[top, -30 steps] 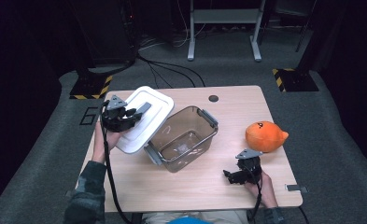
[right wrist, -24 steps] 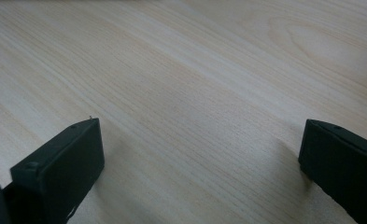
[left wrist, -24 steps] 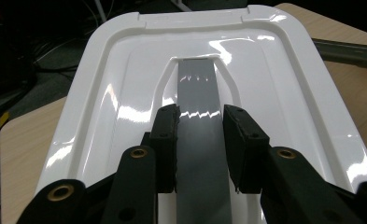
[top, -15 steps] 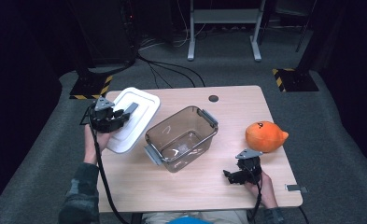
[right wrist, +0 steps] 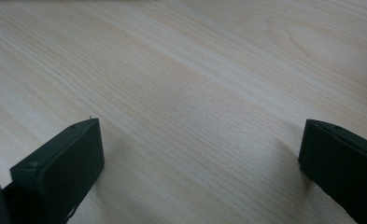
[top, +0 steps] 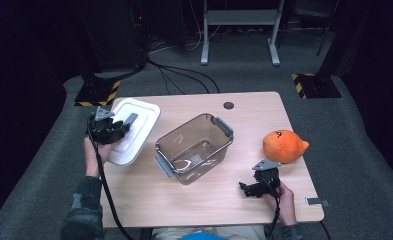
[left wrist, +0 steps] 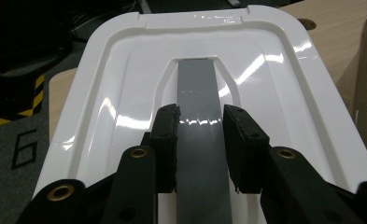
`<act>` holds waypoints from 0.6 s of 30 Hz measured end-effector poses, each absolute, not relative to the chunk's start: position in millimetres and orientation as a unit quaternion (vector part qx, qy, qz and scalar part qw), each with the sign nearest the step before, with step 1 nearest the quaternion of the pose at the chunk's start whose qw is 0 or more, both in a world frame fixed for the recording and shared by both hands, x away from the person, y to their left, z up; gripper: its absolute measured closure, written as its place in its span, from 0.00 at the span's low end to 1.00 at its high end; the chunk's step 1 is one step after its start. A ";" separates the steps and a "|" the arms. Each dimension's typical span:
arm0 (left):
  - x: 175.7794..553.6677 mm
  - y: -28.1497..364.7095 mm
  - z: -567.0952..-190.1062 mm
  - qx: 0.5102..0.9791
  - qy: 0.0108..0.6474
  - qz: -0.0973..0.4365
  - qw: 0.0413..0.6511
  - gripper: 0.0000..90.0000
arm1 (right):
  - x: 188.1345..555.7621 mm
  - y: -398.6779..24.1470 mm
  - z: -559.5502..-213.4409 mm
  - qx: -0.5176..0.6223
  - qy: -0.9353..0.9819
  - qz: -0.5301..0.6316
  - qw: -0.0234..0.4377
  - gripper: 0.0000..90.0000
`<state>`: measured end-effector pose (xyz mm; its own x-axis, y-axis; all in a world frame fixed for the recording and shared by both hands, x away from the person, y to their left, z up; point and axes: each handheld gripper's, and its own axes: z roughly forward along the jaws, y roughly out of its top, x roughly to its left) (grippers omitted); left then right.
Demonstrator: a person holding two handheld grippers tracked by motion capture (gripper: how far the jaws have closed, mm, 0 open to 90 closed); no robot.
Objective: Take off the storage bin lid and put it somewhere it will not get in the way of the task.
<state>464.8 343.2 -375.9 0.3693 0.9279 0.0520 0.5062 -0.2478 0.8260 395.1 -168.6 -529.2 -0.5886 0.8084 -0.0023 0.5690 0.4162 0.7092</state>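
Observation:
A white container lid (top: pixel 134 127) with a grey handle strip (left wrist: pixel 201 121) lies at the table's left edge, partly over it. My left gripper (top: pixel 118 129) is shut on that grey handle; in the left gripper view the two pads (left wrist: pixel 169 140) press the strip from both sides. A clear plastic container (top: pixel 194 147) with grey latches stands in the middle of the table, without its lid. My right gripper (top: pixel 251 189) rests low over the bare table near the front right, jaws wide open with nothing between them, as the right gripper view (right wrist: pixel 200 154) shows.
An orange plush toy (top: pixel 283 146) lies at the right side of the wooden table (top: pixel 194 210). A small dark hole (top: pixel 228 105) marks the tabletop's far edge. Grey carpet, cables and stand legs surround the table.
My left gripper has carried the white lid leftward and down, away from the clear container, toward the table's left edge. The right gripper has stayed where it was.

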 end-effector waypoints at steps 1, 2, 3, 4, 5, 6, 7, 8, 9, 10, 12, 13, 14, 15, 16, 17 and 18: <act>464.8 343.2 -375.9 0.738 0.486 0.282 0.374 0.74 | 395.1 -168.6 -529.2 0.418 0.823 0.342 0.175 0.00; 465.4 345.1 -378.2 0.739 0.488 0.280 0.371 0.74 | 394.9 -168.5 -529.2 0.419 0.823 0.342 0.176 0.00; 466.2 348.0 -382.7 0.734 0.496 0.278 0.372 0.74 | 394.7 -168.4 -529.2 0.420 0.822 0.341 0.176 0.00; 466.2 348.0 -382.7 0.734 0.496 0.278 0.372 0.74 | 394.7 -168.4 -529.2 0.420 0.822 0.341 0.176 0.00; 466.7 349.2 -384.3 0.732 0.497 0.279 0.373 0.74 | 394.7 -168.3 -529.2 0.420 0.822 0.341 0.176 0.00; 467.3 352.1 -387.2 0.731 0.502 0.277 0.370 0.74 | 394.8 -168.3 -529.2 0.420 0.822 0.341 0.176 0.00; 467.3 352.1 -387.2 0.731 0.502 0.277 0.370 0.74 | 394.8 -168.3 -529.2 0.420 0.822 0.341 0.176 0.00; 467.9 353.5 -389.7 0.728 0.506 0.277 0.370 0.74 | 394.8 -168.3 -529.2 0.420 0.822 0.342 0.176 0.00; 468.4 354.8 -391.5 0.728 0.508 0.277 0.368 0.74 | 394.7 -168.3 -529.3 0.419 0.822 0.341 0.177 0.00; 469.0 356.7 -394.6 0.726 0.513 0.276 0.366 0.74 | 394.5 -168.2 -529.3 0.419 0.822 0.342 0.178 0.00; 469.4 358.7 -397.7 0.723 0.517 0.277 0.364 0.74 | 394.5 -168.2 -529.3 0.419 0.822 0.342 0.178 0.00; 469.9 359.6 -399.3 0.723 0.518 0.278 0.363 0.74 | 394.5 -168.3 -529.3 0.419 0.822 0.342 0.177 0.00; 469.9 359.6 -399.3 0.723 0.518 0.278 0.363 0.74 | 394.5 -168.3 -529.3 0.419 0.822 0.342 0.178 0.00; 470.0 360.6 -401.2 0.721 0.523 0.276 0.361 0.74 | 394.5 -168.3 -529.3 0.419 0.822 0.342 0.178 0.00; 470.5 362.3 -404.2 0.719 0.527 0.276 0.359 0.74 | 394.5 -168.2 -529.3 0.419 0.822 0.342 0.178 0.00; 470.5 362.3 -404.2 0.719 0.527 0.276 0.359 0.74 | 394.5 -168.2 -529.3 0.419 0.822 0.342 0.178 0.00; 470.9 363.4 -406.5 0.718 0.531 0.275 0.358 0.74 | 394.5 -168.3 -529.3 0.419 0.822 0.342 0.177 0.00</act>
<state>470.9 363.4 -406.5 0.2856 0.9582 0.0149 0.5648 -0.1809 0.8052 394.5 -168.3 -529.3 -0.5859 0.8103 -0.0054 0.5678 0.4153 0.7107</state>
